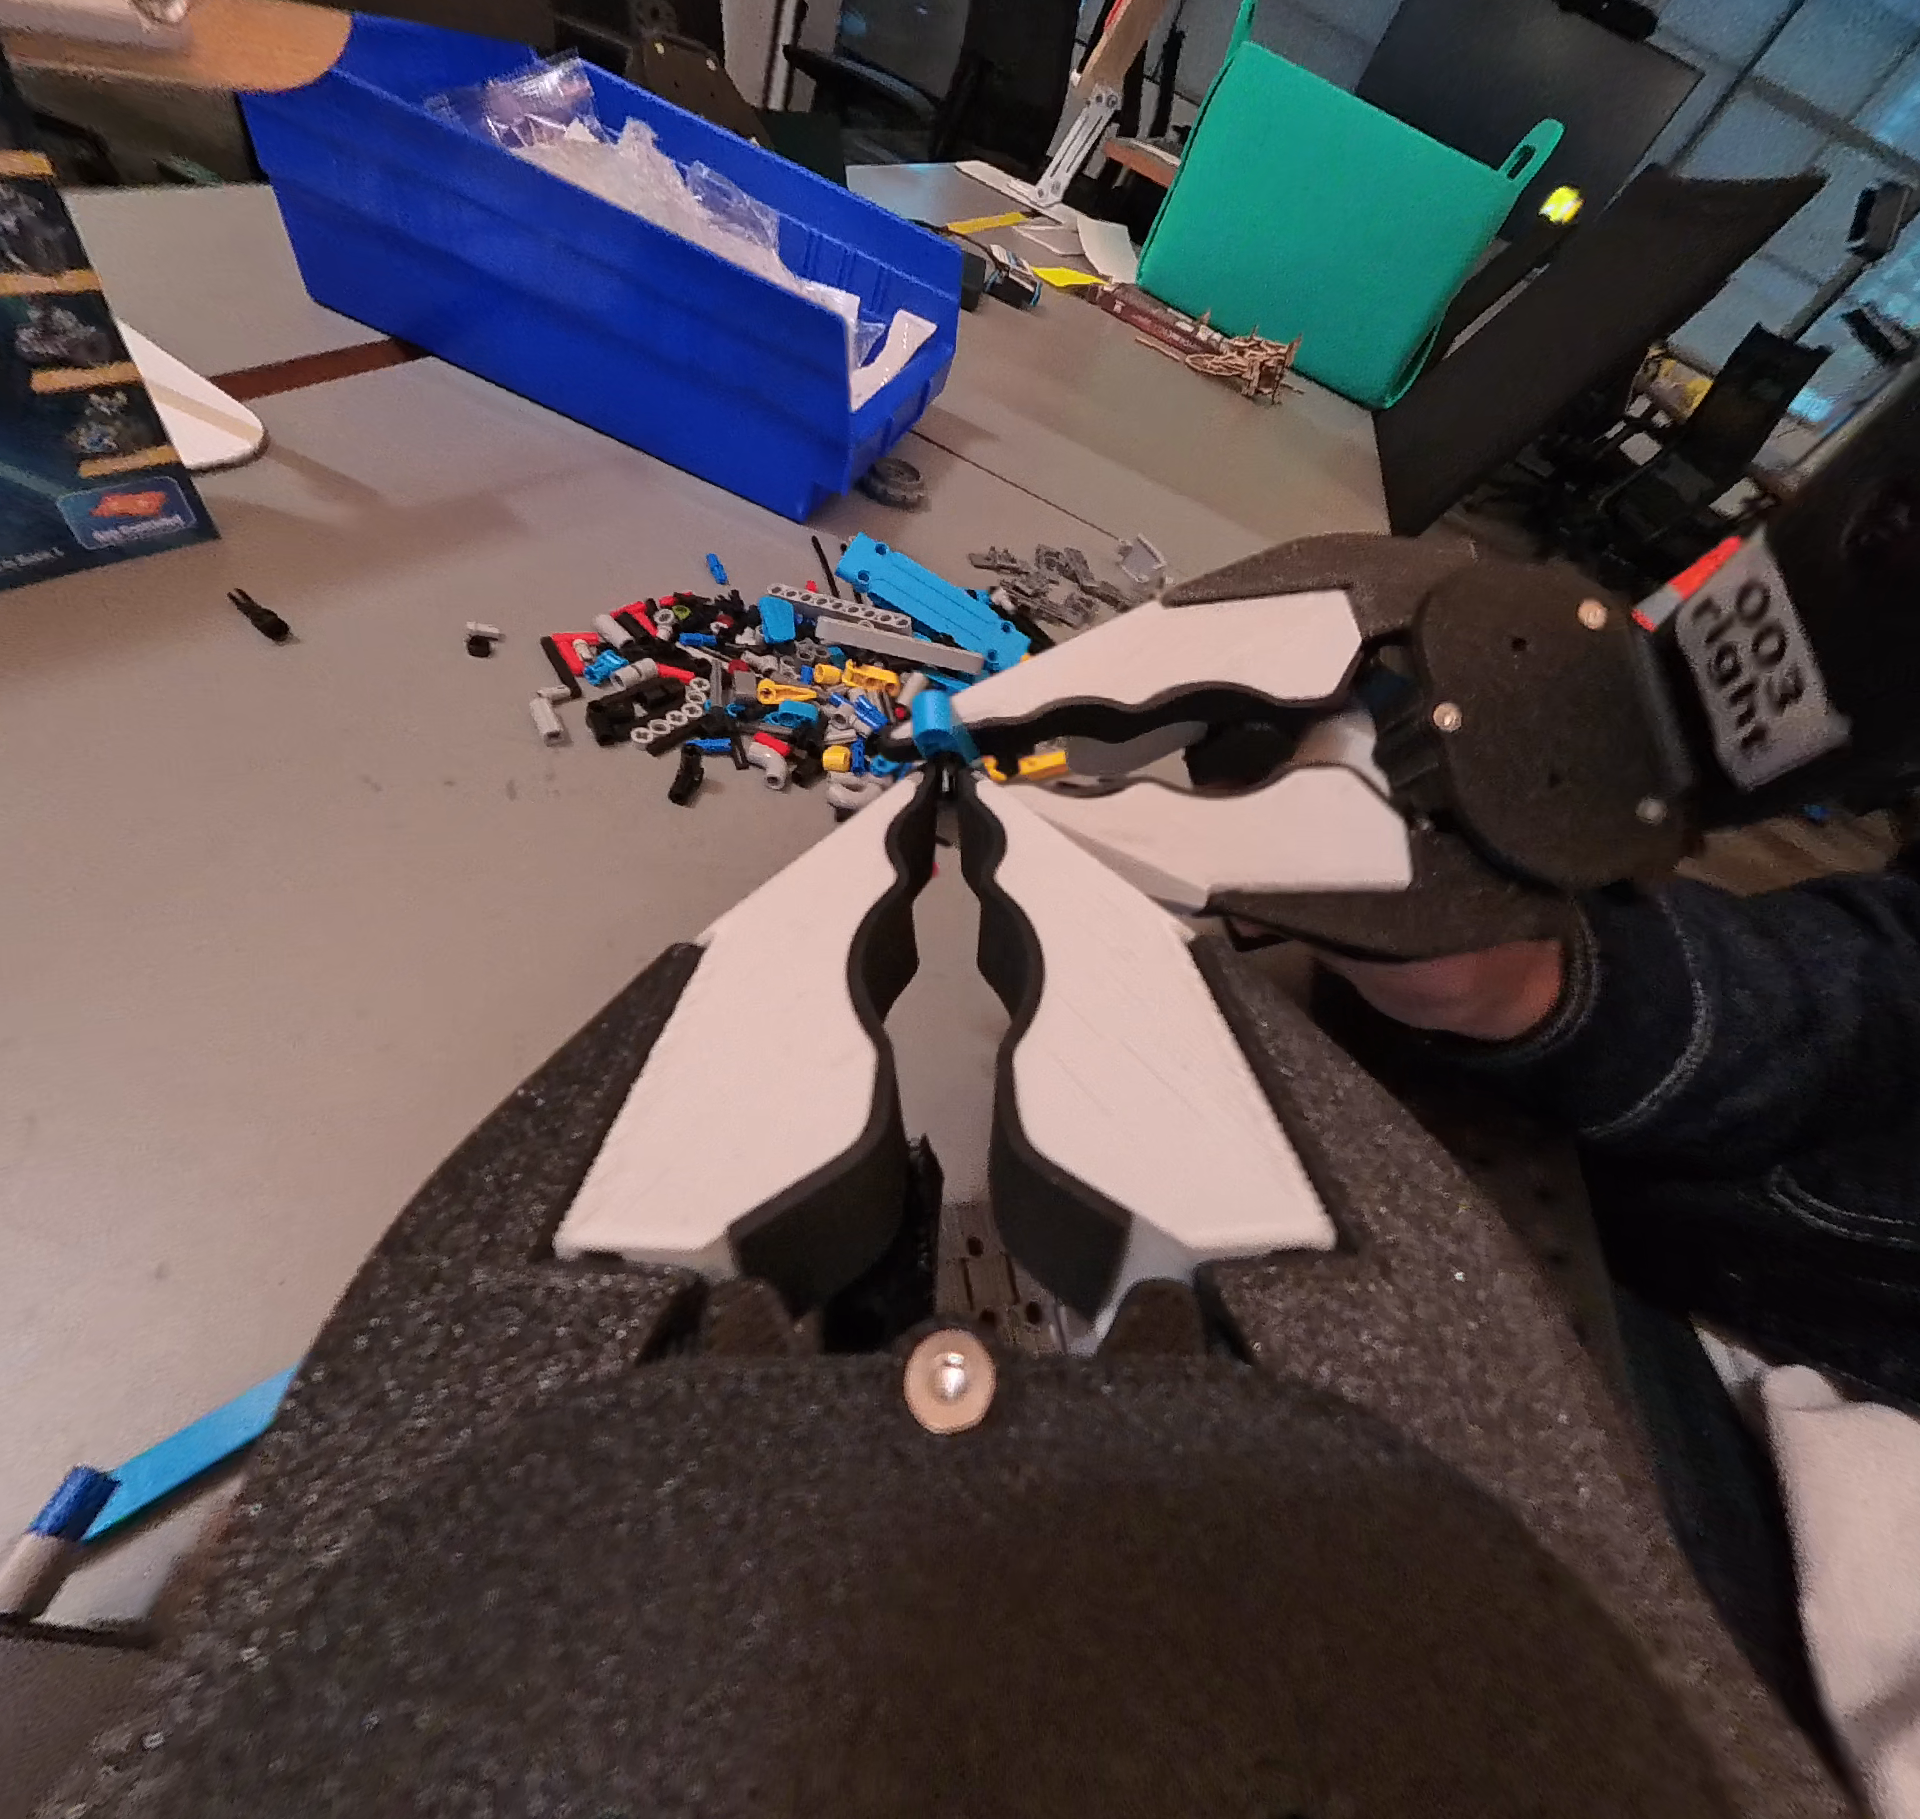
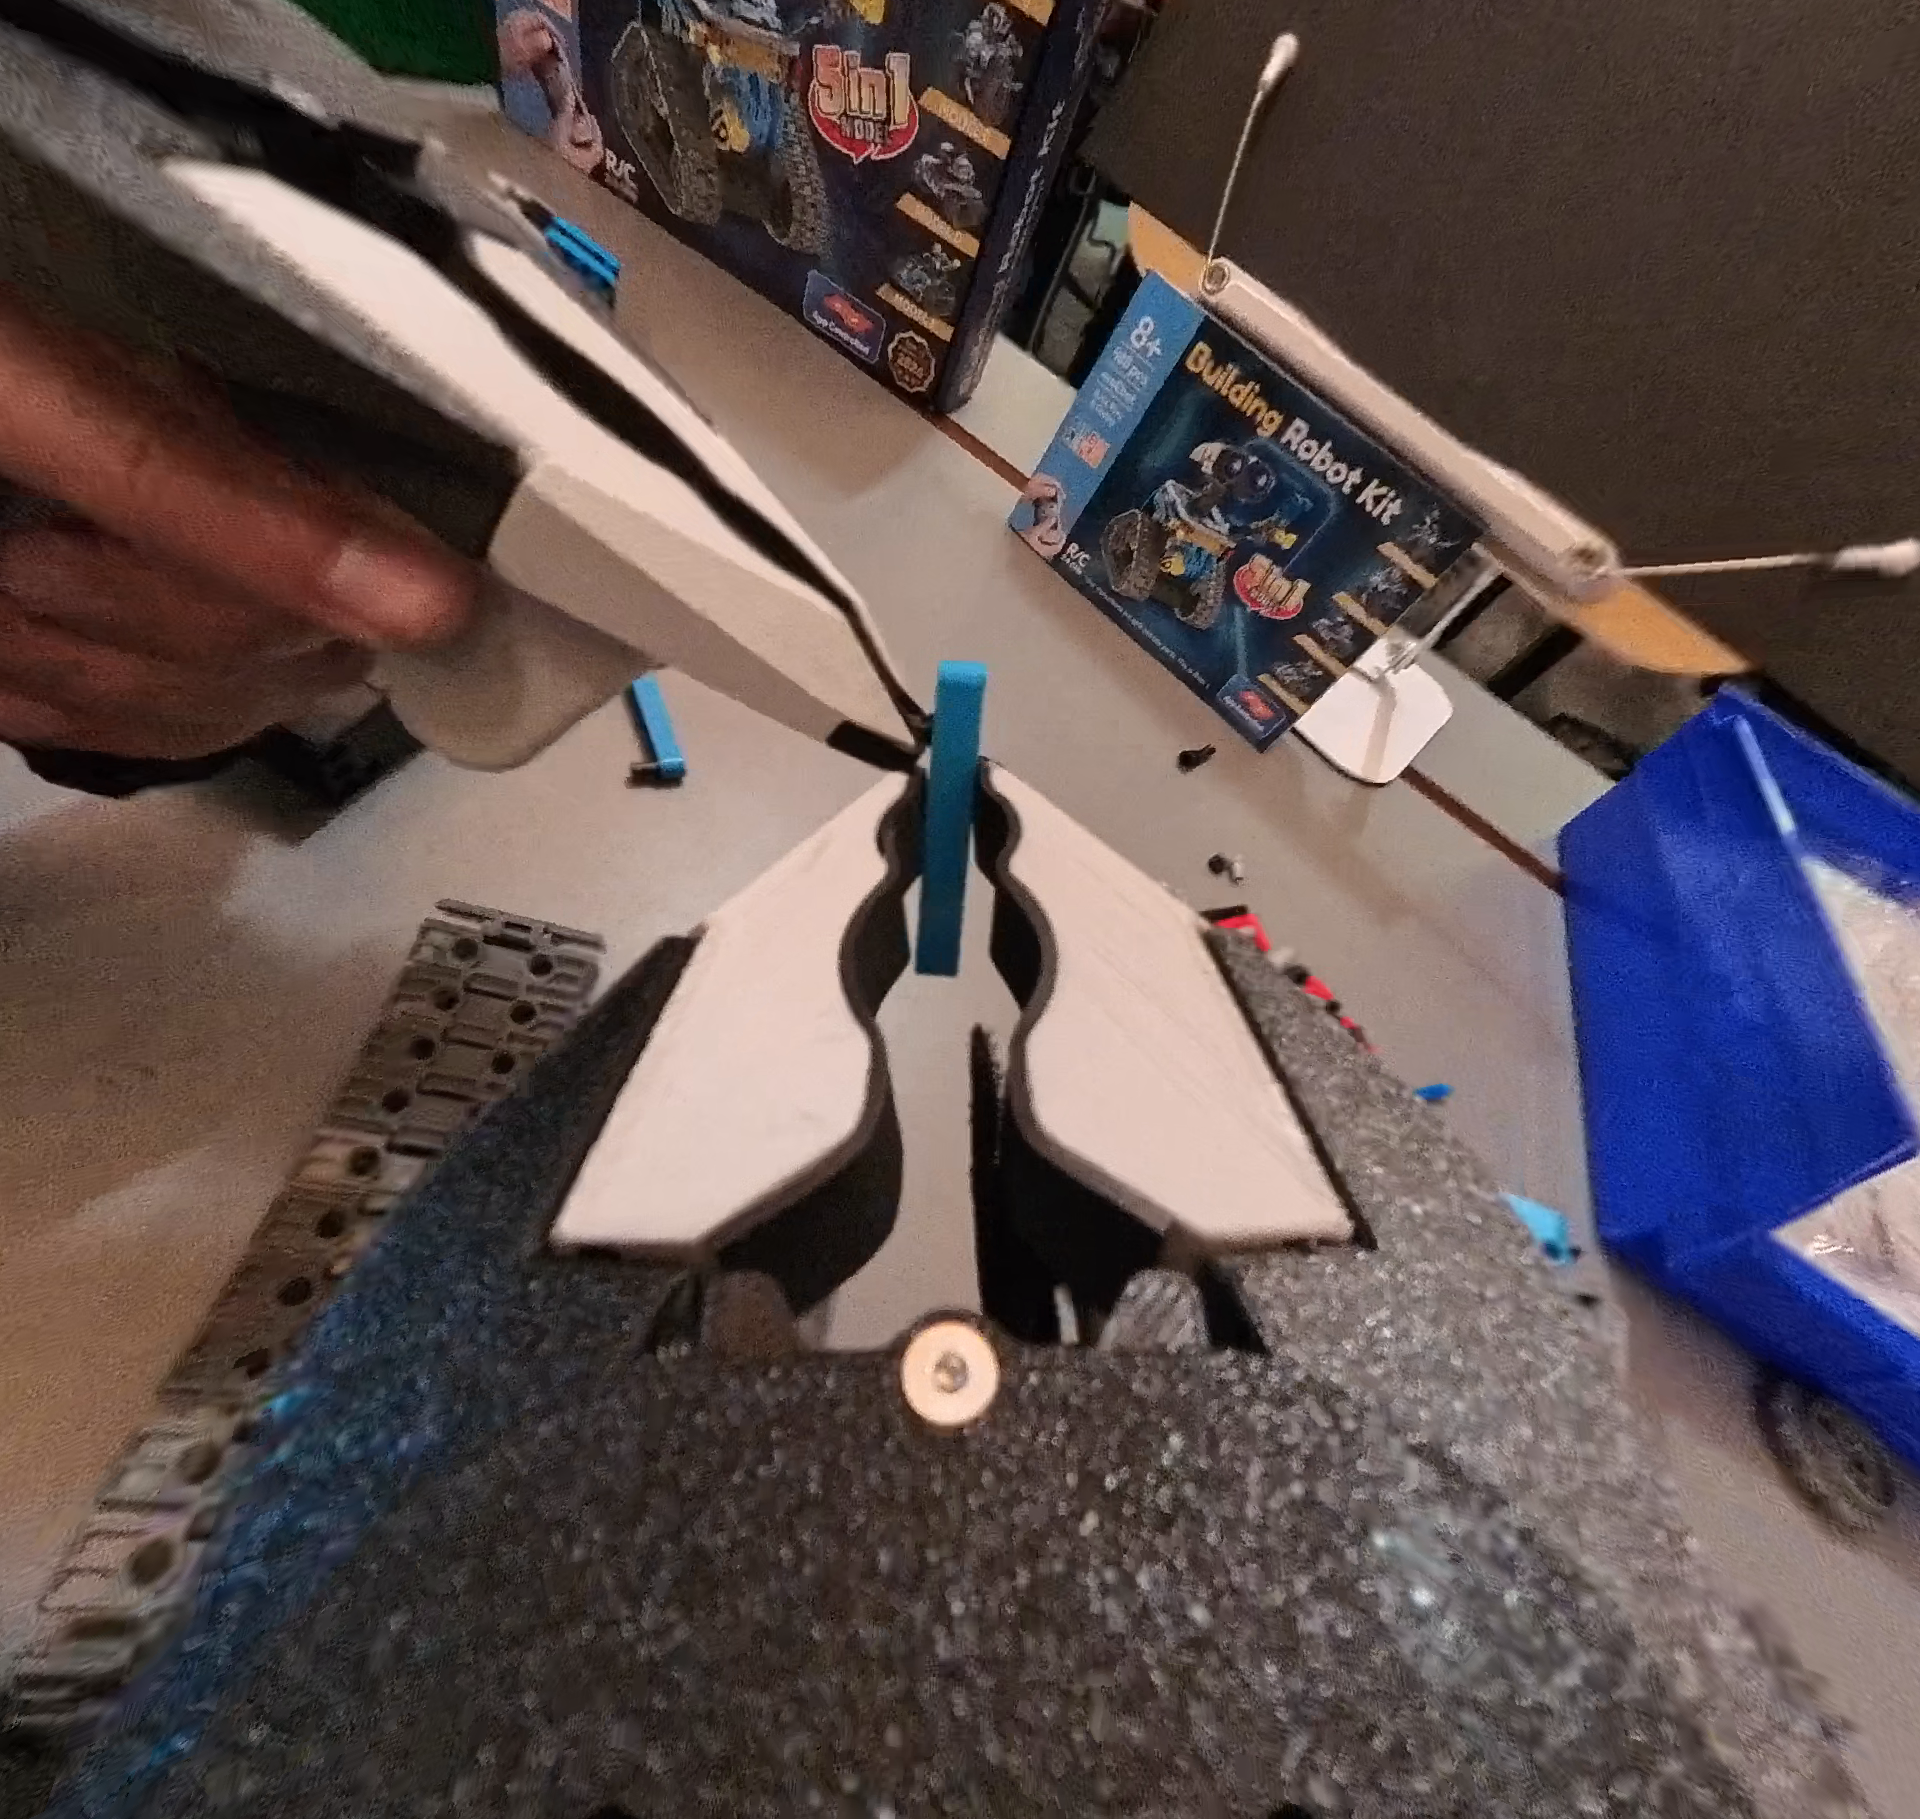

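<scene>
Right gripper (image 2: 948, 782) clamped on upright blue beam (image 2: 948, 813); left gripper (image 1: 943, 782) tips pinched on small black pin (image 1: 945, 777) touching beam's end, above loose parts pile (image 1: 769, 678) on grey table (image 1: 312, 834), blue bin (image 1: 582, 283) behind

My left gripper (image 1: 943, 782) tips pinched on something dark, too small for me to tell, blue bin (image 2: 1714, 1021) cut off at my right view's edge, grey track strip (image 2: 416, 1073) partly hidden under my right gripper (image 2: 948, 782)
</scene>
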Demonstrator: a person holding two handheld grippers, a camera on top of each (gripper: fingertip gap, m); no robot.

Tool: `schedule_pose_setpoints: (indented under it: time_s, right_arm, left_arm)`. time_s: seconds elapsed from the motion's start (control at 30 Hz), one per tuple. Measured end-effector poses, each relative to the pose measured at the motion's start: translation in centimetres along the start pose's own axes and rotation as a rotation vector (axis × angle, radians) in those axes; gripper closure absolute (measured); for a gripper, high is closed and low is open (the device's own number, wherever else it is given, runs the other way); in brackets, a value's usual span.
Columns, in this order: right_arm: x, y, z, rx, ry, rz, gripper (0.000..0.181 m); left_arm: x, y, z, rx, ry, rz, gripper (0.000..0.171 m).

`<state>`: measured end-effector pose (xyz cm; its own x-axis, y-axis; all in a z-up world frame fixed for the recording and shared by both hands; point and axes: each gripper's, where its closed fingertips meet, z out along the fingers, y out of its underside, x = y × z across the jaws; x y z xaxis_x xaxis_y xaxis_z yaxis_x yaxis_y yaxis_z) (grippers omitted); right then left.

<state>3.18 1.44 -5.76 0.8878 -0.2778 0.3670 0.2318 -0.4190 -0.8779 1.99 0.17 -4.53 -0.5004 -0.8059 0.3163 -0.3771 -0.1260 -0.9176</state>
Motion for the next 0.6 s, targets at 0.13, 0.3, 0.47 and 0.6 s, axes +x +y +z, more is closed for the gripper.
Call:
schedule_pose_setpoints:
  time_s: [0.13,0.3,0.47,0.6]
  right_arm:
    - [0.3,0.4,0.1,-0.016,-0.036,0.081,0.175]
    - [0.6,0.3,0.0,-0.009,-0.039,0.122,0.175]
    - [0.8,0.3,0.3,-0.01,-0.076,0.167,0.174]
    - [1.1,0.4,0.5,-0.017,-0.078,0.19,0.175]
  left_arm:
    - [-0.1,0.1,0.4,0.005,-0.068,0.069,0.169]
    - [-0.1,-0.1,0.6,0.019,-0.09,0.069,0.169]
    - [-0.4,-0.3,0.7,0.024,-0.14,0.105,0.17]
    - [-0.8,-0.3,0.8,-0.005,-0.24,0.234,0.17]
